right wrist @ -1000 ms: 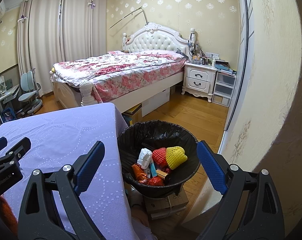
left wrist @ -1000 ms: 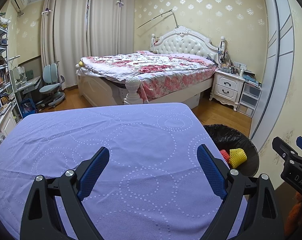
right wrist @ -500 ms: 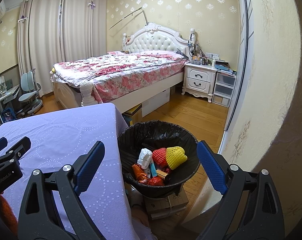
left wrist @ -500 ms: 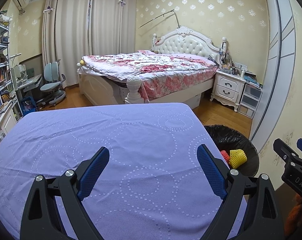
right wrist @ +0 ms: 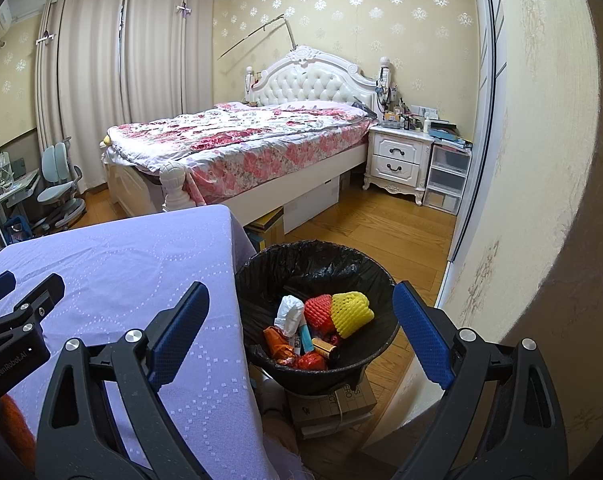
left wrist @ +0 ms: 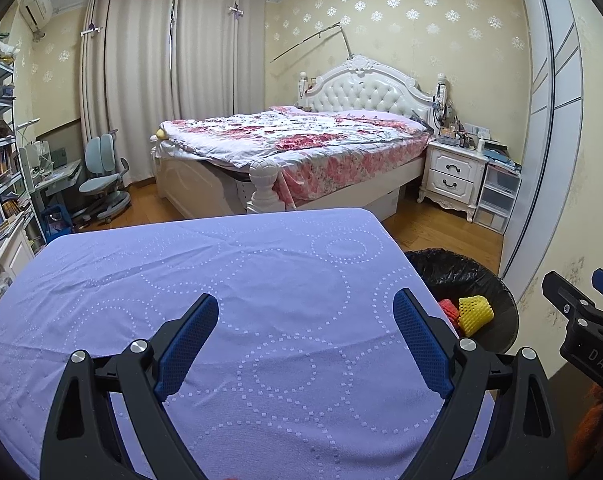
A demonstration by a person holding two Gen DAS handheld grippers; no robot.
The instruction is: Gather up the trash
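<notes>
A black-lined trash bin (right wrist: 341, 256) stands on the floor right of the table and holds a yellow foam net (right wrist: 351, 312), a red foam net (right wrist: 317, 312), a white tissue (right wrist: 289, 312), wrappers and a small tube. My right gripper (right wrist: 301, 328) hangs open over the bin, nothing between its blue pads. The left gripper (left wrist: 305, 336) is open above the purple tablecloth (left wrist: 181, 280), empty. The bin (left wrist: 461, 272) with the yellow net (left wrist: 475, 312) shows at the right of the left wrist view, and the right gripper's side (left wrist: 581, 320) at the far right edge.
A bed (left wrist: 293, 144) with a floral cover stands behind the table, a white nightstand (right wrist: 399, 160) and plastic drawers (right wrist: 445, 180) beside it. Cardboard boxes (right wrist: 333, 400) lie under the bin. A wall (right wrist: 541, 160) is close on the right; a desk chair (left wrist: 101, 184) and shelves stand left.
The left wrist view has shifted slightly, the room sliding a little rightward. Both grippers stay open and the bin's contents are unchanged.
</notes>
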